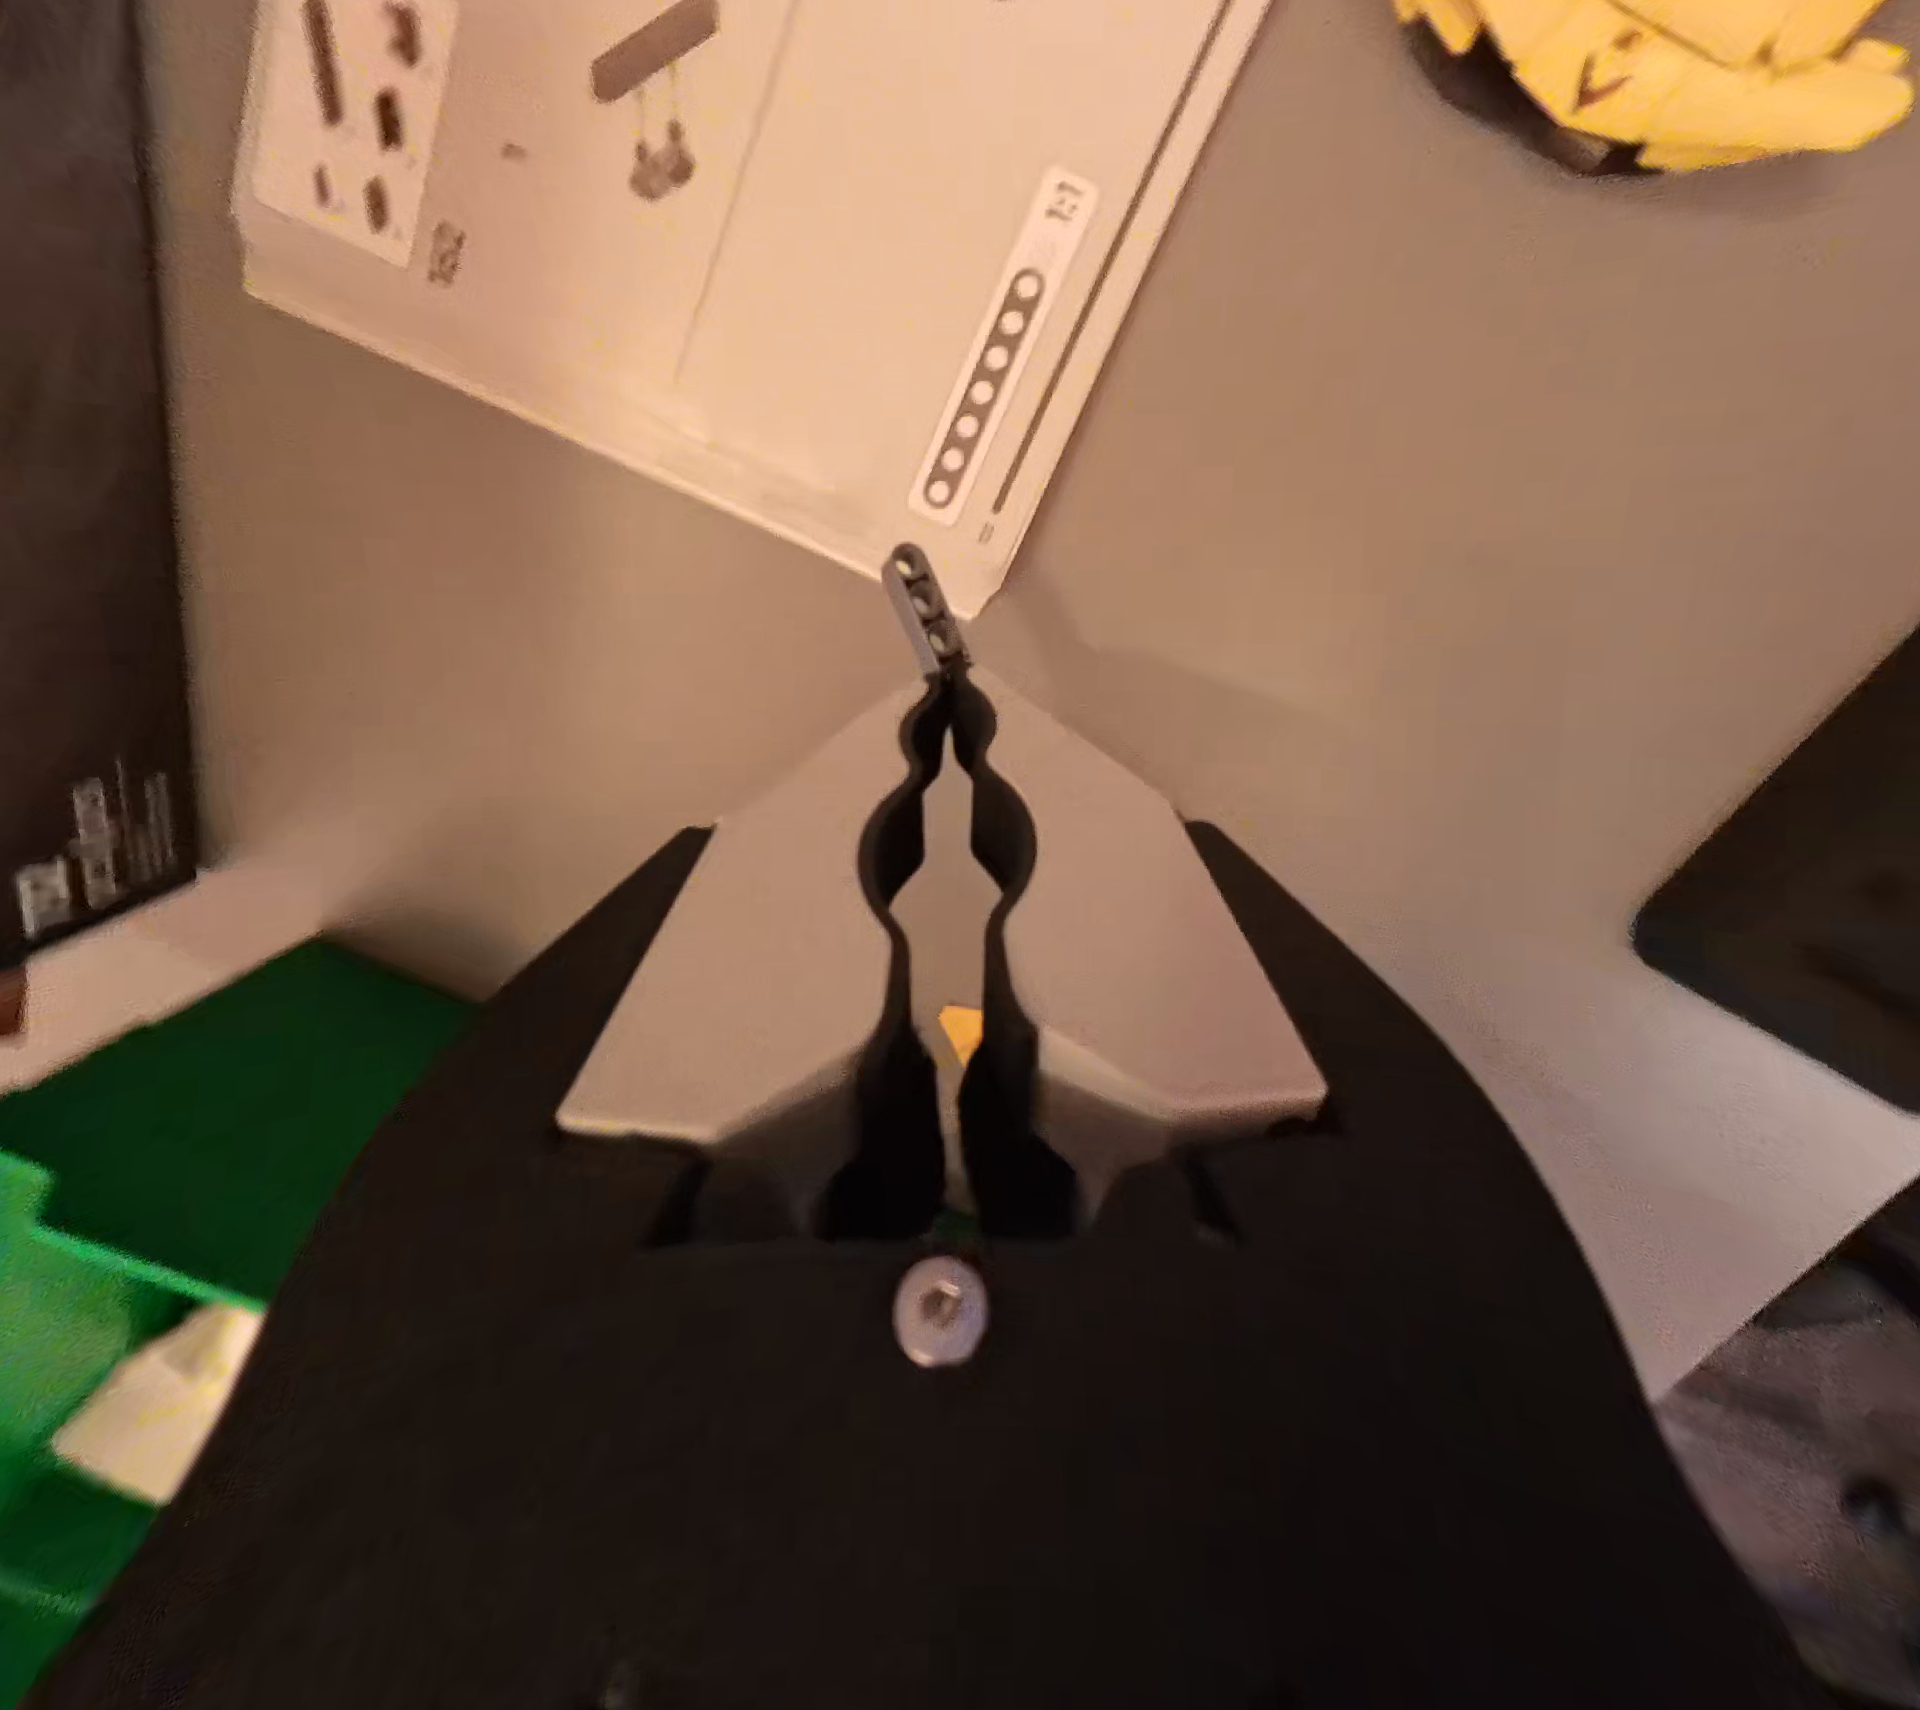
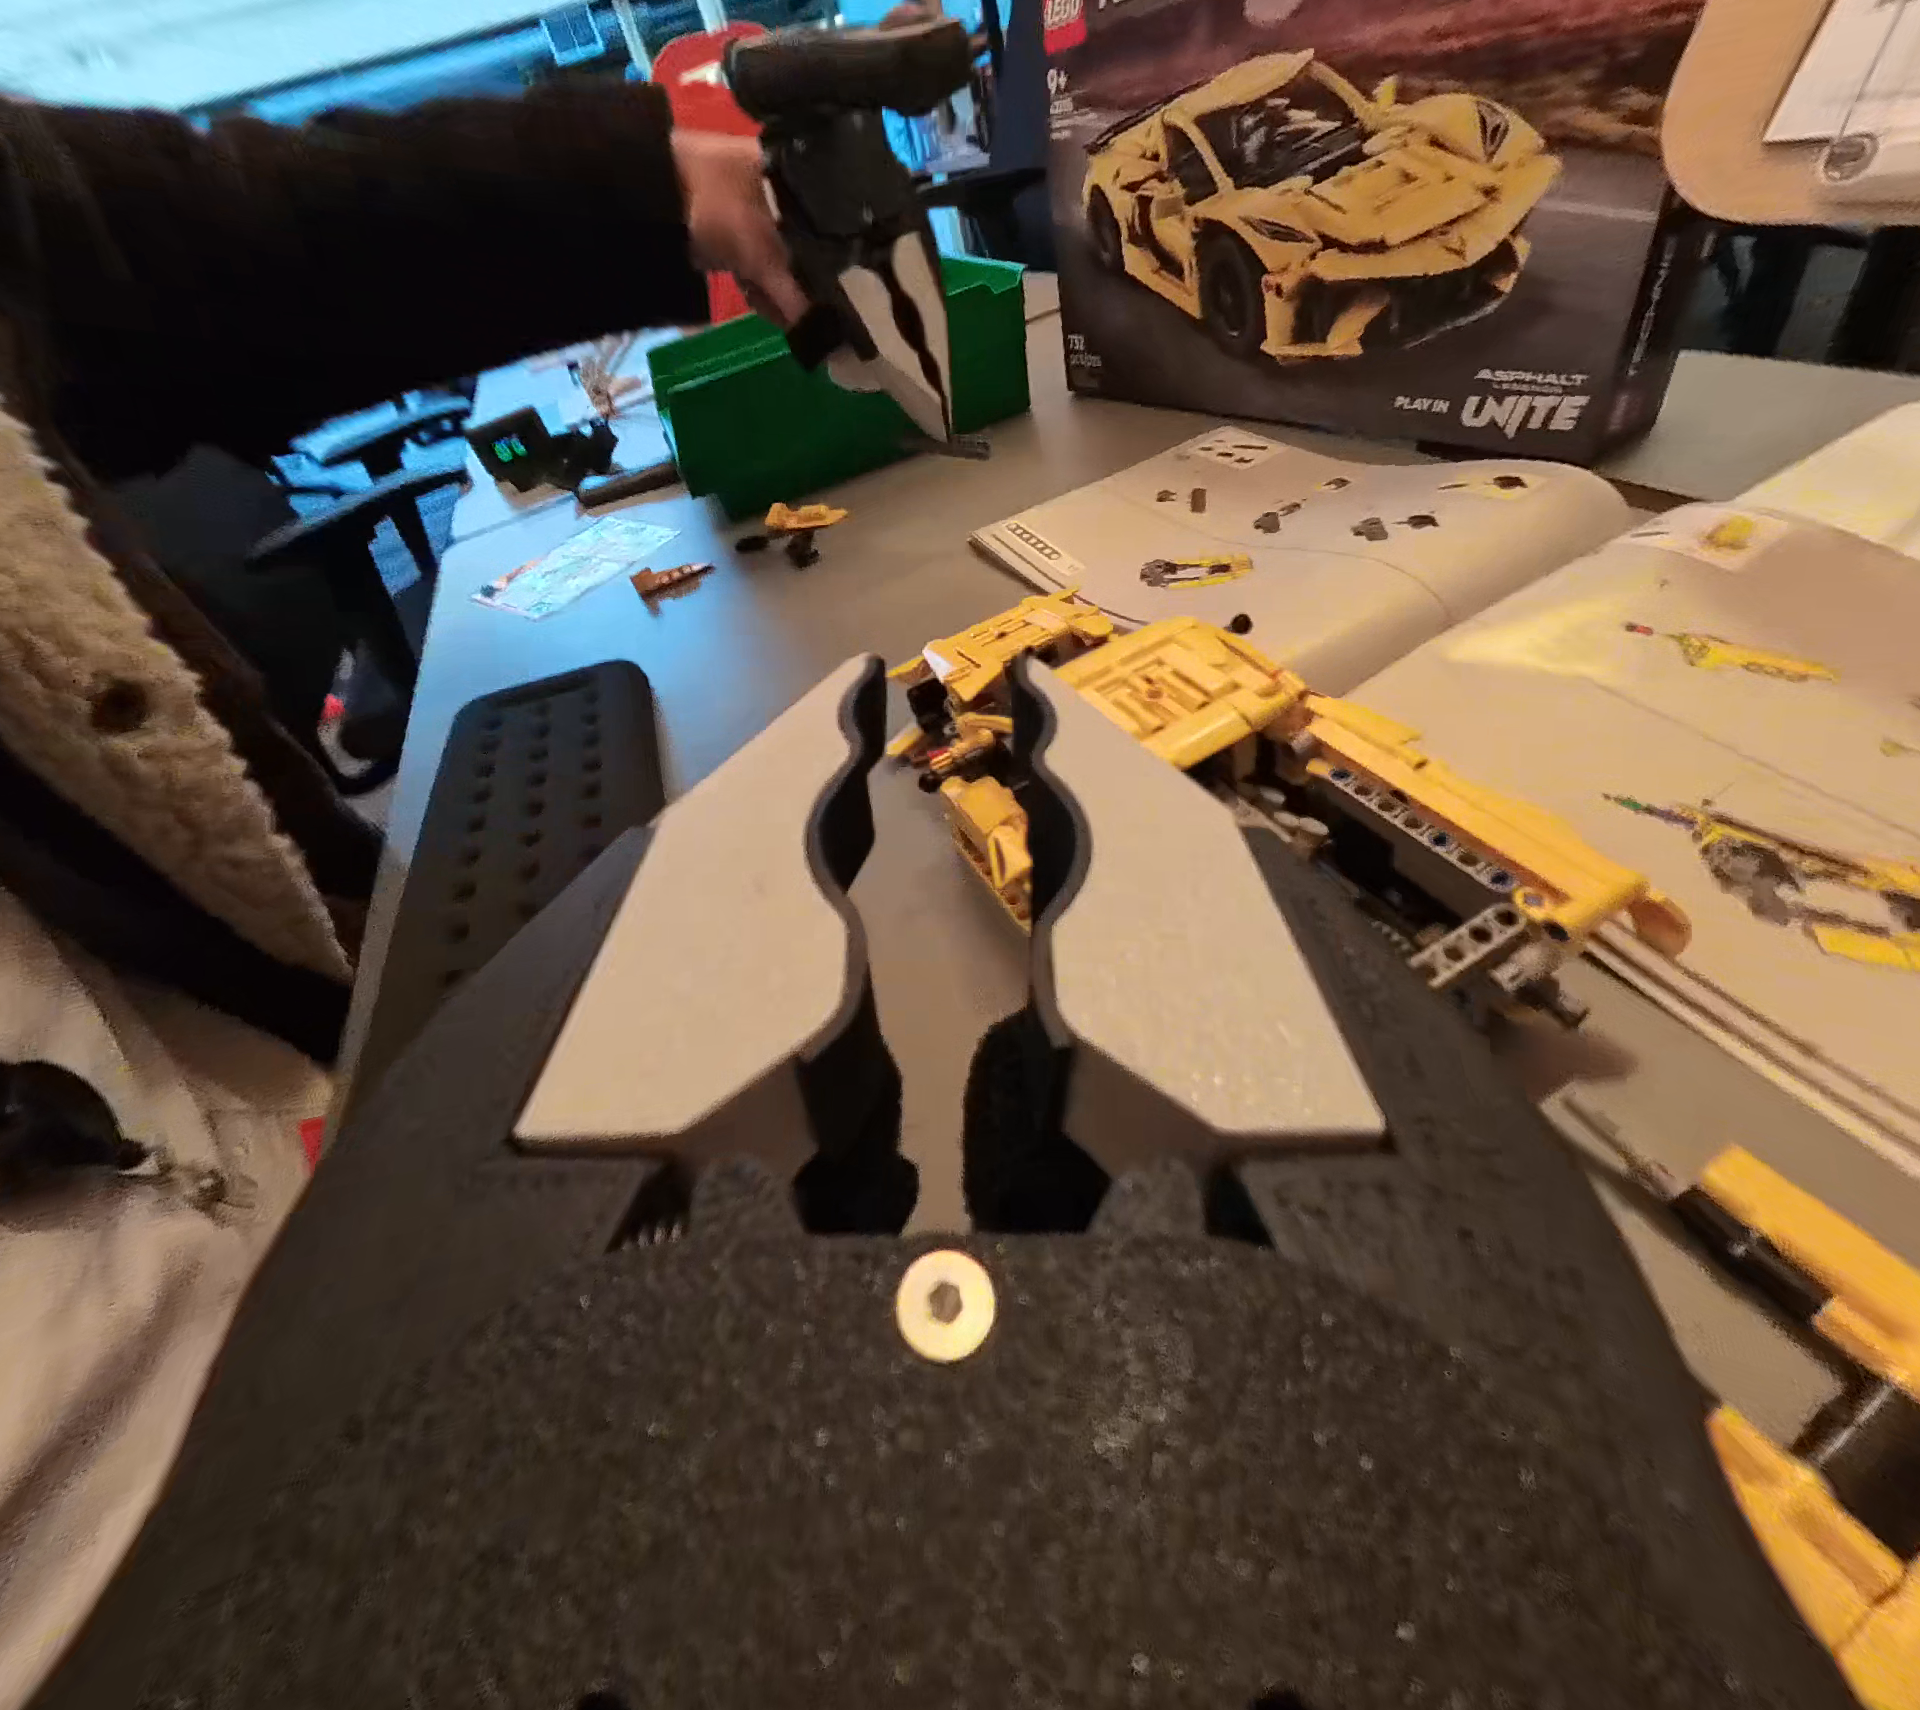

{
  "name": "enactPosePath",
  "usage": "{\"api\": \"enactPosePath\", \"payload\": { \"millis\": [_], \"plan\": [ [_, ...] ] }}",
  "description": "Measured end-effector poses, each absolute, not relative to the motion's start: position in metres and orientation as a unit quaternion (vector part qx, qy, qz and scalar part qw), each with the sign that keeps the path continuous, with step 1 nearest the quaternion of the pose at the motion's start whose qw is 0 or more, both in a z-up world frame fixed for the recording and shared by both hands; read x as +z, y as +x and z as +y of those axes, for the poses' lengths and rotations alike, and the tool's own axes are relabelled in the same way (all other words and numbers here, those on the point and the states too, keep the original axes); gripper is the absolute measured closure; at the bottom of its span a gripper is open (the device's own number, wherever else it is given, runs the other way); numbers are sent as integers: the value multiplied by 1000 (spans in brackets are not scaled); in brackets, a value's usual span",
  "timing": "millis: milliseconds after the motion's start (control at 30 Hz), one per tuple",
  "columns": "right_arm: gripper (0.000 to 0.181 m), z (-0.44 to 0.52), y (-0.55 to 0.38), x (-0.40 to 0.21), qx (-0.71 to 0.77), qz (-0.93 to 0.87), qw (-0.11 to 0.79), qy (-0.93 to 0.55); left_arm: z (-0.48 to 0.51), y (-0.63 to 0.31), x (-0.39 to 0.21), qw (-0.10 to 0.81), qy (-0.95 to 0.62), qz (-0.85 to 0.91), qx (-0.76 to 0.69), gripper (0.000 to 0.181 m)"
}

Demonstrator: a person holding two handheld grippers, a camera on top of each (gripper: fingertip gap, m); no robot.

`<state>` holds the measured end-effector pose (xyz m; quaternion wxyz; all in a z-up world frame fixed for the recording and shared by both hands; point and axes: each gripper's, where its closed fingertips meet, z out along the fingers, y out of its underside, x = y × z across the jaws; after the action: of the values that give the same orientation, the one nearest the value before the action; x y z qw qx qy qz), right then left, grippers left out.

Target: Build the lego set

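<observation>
Left wrist view: the left gripper (image 1: pixel 940 689) pinches one end of a small grey Technic beam (image 1: pixel 925 611), lifted over the near corner of the instruction booklet (image 1: pixel 727 133). The beam looks light, stiff and slick; a grip across its flat sides seems safest.

Right wrist view: the right gripper (image 2: pixel 948 699) hangs narrowly parted and empty, just before the yellow car chassis (image 2: pixel 1195 704) beside the booklet.
</observation>
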<state>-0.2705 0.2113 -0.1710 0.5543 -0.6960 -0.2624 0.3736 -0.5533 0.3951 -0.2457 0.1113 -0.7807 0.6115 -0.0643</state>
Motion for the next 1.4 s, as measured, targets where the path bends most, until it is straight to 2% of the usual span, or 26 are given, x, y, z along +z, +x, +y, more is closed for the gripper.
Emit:
{"api": "enactPosePath", "payload": {
  "millis": [100,400,533,833,1400],
  "plan": [
    [160,221,-270,-160,349,-266,581,-686,387,-525,-243,114,-722,672,-121,181],
    [160,237,-257,-167,371,-229,584,-685,398,-505,-276,36,-567,821,-57,181],
    [160,232,-263,-172,384,-231,575,-685,397,-491,-277,51,-496,864,-77,181],
    [159,228,-273,-184,388,-251,552,-694,398,-501,-293,-24,-500,862,-87,181],
    [159,227,-276,-188,401,-253,537,-698,401,-505,-296,-68,-504,856,-90,181]
  ]
}}
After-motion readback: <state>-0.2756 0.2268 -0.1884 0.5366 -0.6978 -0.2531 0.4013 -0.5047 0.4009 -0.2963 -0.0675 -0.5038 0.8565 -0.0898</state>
